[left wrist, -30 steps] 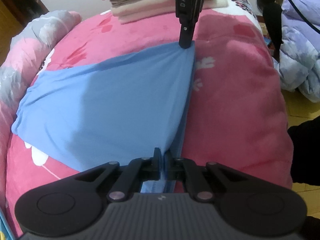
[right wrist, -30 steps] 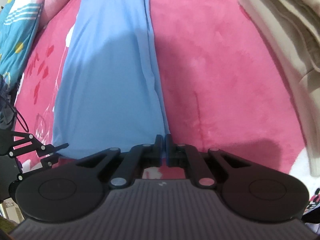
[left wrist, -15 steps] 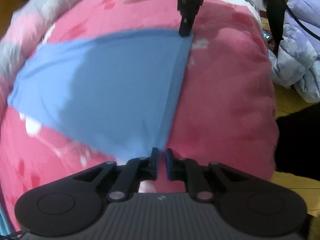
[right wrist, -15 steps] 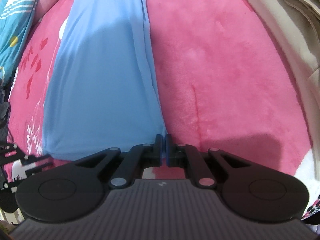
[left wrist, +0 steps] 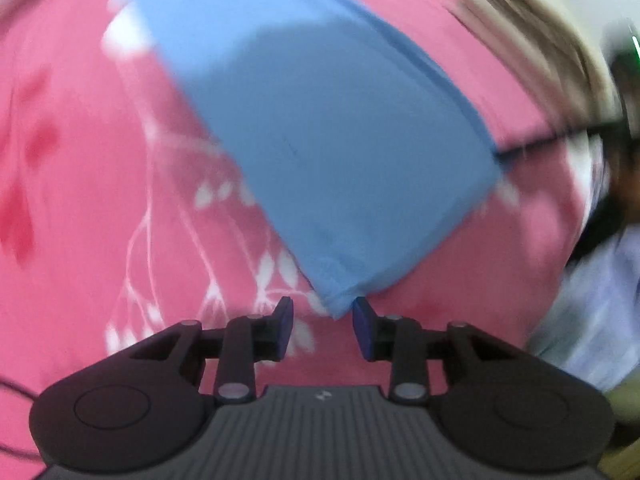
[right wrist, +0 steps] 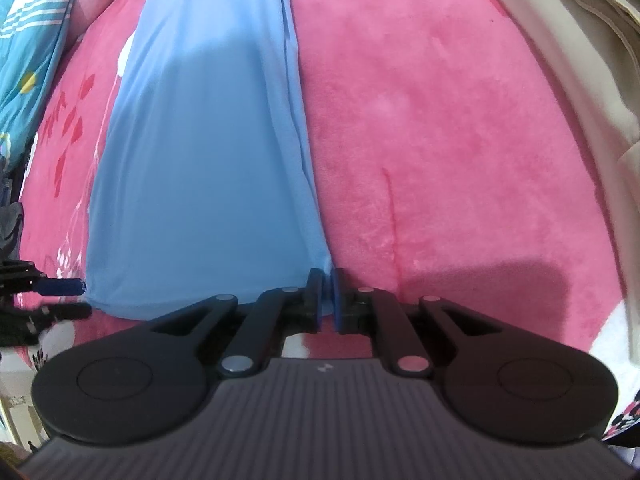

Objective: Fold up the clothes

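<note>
We saw the thin, light-blue knit garment (right wrist: 208,148) lying as a long flat strip on the pink plush floral blanket (right wrist: 440,140), running from the top centre of the right wrist view down to the lower middle. The right gripper (right wrist: 327,296) was clenched on its near right corner, cloth pinched between the blue pads. The left gripper (left wrist: 322,326) stood released, jaws apart, with a corner of the garment just in front of them and not gripped. We judged the cloth light, limp and stretchy, apt to sag and wrinkle, so corners and the doubled edge along its right side seemed the places to hold. The left wrist view was heavily smeared, so we could not tell its layers there. The strip's far end was cut off at the top, and the beige folded textiles (right wrist: 568,60) at the right were only partly in frame.
</note>
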Action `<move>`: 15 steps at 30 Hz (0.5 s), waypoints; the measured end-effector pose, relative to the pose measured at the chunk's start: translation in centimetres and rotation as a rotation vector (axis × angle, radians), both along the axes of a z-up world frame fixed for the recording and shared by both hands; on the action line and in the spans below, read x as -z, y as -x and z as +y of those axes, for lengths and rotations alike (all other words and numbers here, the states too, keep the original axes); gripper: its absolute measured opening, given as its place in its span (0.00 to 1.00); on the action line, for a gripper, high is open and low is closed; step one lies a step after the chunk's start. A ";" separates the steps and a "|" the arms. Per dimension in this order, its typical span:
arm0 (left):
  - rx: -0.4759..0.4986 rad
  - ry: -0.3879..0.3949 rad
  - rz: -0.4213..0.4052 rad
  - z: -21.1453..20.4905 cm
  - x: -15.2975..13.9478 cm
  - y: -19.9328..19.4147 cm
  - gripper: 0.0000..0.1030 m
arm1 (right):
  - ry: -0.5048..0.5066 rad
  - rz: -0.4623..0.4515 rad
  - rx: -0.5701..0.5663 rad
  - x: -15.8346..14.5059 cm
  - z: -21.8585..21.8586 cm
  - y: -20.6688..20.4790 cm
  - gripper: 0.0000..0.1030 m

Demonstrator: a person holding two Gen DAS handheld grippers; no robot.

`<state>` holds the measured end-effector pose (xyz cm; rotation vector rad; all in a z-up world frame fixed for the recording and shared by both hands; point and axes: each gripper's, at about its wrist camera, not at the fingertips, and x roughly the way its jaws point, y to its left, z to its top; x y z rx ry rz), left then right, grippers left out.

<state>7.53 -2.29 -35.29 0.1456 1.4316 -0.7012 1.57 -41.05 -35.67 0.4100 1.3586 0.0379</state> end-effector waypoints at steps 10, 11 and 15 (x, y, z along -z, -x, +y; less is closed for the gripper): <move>-0.229 0.076 0.145 2.0 1.5 -2.7 0.32 | -0.012 -0.059 0.034 -1.3 -0.6 -0.8 0.47; -0.224 0.065 0.145 1.8 1.9 -2.6 0.31 | -0.013 -0.046 0.019 -0.9 -0.5 -1.0 0.47; -0.206 0.030 0.119 1.2 2.3 -2.0 0.26 | 0.026 -0.002 -0.033 0.6 0.6 -0.8 0.36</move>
